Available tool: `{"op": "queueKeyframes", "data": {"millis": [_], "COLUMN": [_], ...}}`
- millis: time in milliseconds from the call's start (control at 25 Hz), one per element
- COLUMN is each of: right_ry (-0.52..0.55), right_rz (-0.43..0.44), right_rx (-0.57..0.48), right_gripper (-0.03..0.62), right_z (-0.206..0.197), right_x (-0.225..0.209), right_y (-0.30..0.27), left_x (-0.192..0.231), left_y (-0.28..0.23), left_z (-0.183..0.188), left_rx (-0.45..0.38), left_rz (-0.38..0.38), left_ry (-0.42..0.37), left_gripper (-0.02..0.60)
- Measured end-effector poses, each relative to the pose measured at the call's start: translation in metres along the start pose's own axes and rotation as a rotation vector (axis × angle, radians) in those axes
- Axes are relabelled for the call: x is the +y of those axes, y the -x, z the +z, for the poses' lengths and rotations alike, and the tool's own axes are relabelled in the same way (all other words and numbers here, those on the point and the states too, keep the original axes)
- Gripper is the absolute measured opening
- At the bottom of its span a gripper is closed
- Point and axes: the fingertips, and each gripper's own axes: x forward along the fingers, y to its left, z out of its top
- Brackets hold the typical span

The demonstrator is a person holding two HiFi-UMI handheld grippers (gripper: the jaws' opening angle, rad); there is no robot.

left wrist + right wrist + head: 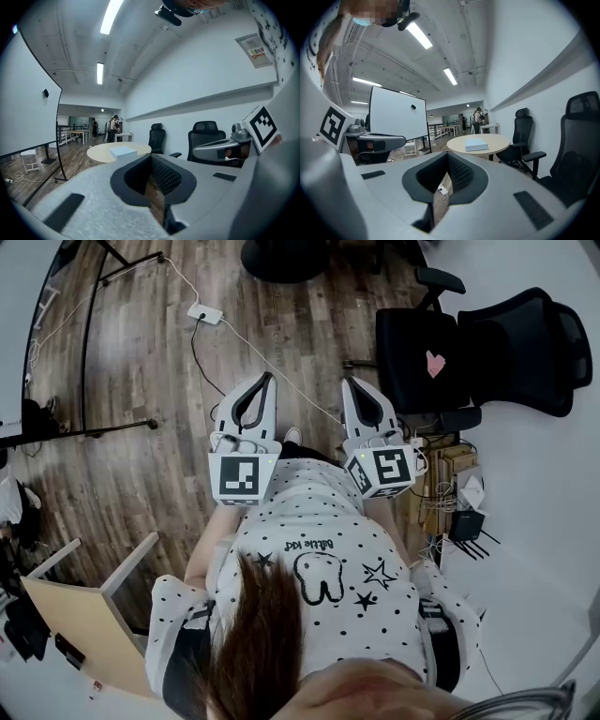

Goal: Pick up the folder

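Observation:
The folder [123, 151] is a flat light-blue slab lying on a round pale-wood table [101, 157] some way ahead across the room. It also shows in the right gripper view, folder [476, 145] on the table [457, 142]. The head view does not show the folder. My left gripper [267, 379] and right gripper [349, 382] are held side by side in front of the person's body, over the wooden floor, pointing roughly level toward the table. Both are shut, jaws meeting with nothing between them. Each gripper sees the other: right gripper [220, 151], left gripper [375, 139].
Black office chairs [156, 137] stand along the white wall beside the table; another chair [469, 348] is close on my right. A large whiteboard [397, 116] on a stand is at left. A power strip [204, 312] and cable lie on the floor. People stand far back.

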Motion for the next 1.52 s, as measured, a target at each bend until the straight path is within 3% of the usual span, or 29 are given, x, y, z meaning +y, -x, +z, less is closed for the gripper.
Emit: {"op": "queueKeyframes", "data": {"millis": [680, 1040, 1520], "right_ry": [-0.038, -0.036, -0.051], "right_rz": [-0.017, -0.016, -0.098], "right_rx": [0.105, 0.129, 0.101], "right_gripper": [0.005, 0.005, 0.005], "right_z": [-0.022, 0.002, 0.021], "right_x": [-0.009, -0.013, -0.015], "right_y": [-0.029, -0.101, -0.171], "left_x": [0.024, 0.078, 0.152], "left_y": [-0.02, -0.07, -0.113], "left_z": [-0.02, -0.012, 0.004], "left_rx": [0.055, 0.077, 0.046], "left_rz": [-0.002, -0.04, -0.068], "left_ry": [0.029, 0.027, 0.002], "left_gripper": [0.017, 0.017, 0.017]}}
